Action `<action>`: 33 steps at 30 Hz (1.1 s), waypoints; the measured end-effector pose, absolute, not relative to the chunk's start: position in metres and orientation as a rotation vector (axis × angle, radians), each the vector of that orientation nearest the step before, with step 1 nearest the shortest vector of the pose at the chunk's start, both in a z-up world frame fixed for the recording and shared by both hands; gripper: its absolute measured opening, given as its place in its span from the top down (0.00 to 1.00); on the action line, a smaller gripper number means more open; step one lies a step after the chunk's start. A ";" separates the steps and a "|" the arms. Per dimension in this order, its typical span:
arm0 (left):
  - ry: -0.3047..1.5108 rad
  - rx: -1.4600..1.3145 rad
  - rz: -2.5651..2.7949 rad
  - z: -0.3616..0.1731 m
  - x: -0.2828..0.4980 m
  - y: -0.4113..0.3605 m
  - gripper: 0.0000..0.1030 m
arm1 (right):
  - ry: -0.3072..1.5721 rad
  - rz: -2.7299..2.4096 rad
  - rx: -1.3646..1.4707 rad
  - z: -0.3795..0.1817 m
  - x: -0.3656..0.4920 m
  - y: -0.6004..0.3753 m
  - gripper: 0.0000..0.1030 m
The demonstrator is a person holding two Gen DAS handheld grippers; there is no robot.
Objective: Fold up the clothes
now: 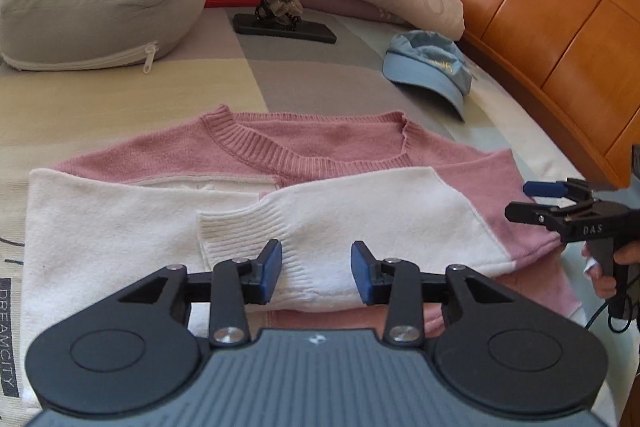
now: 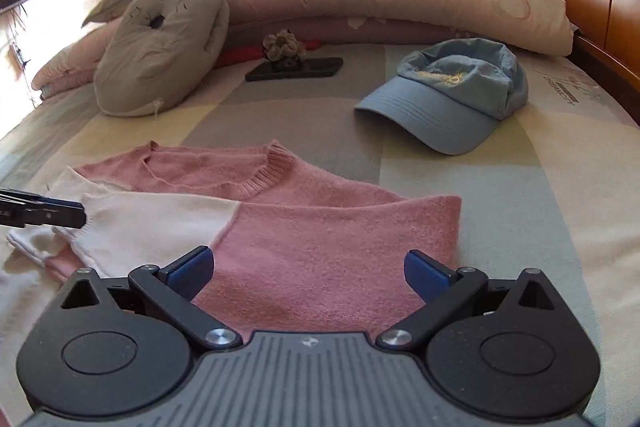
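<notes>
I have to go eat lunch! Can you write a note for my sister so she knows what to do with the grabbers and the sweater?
Left gripper: open, empty, over the white ribbed cuff of a folded-in sleeve.
Right gripper: open, empty, over the pink side of the sweater.
The pink and white sweater lies flat on the bed, neckline pointing toward the pillows.
Done: both sleeves are folded across the chest.
Left: fold the body up and tidy it.
Blue cap and phone lie beyond it, out of the way.
</notes>
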State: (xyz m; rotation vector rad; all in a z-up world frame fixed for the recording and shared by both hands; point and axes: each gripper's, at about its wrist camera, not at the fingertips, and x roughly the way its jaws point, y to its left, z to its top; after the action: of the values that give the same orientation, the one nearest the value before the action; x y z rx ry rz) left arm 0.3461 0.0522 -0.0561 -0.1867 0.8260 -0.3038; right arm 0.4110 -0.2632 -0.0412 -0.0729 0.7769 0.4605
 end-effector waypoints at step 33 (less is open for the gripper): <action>0.768 -0.228 -0.170 -0.037 0.290 0.142 0.29 | 0.821 0.626 -0.243 -0.052 0.276 -0.242 0.00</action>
State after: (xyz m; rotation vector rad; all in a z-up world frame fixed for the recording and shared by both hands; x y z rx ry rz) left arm 0.2897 0.1425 -0.0371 -0.2275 0.7679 -0.1701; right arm 0.2759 -0.2421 -0.0522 -0.2431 0.8207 0.6265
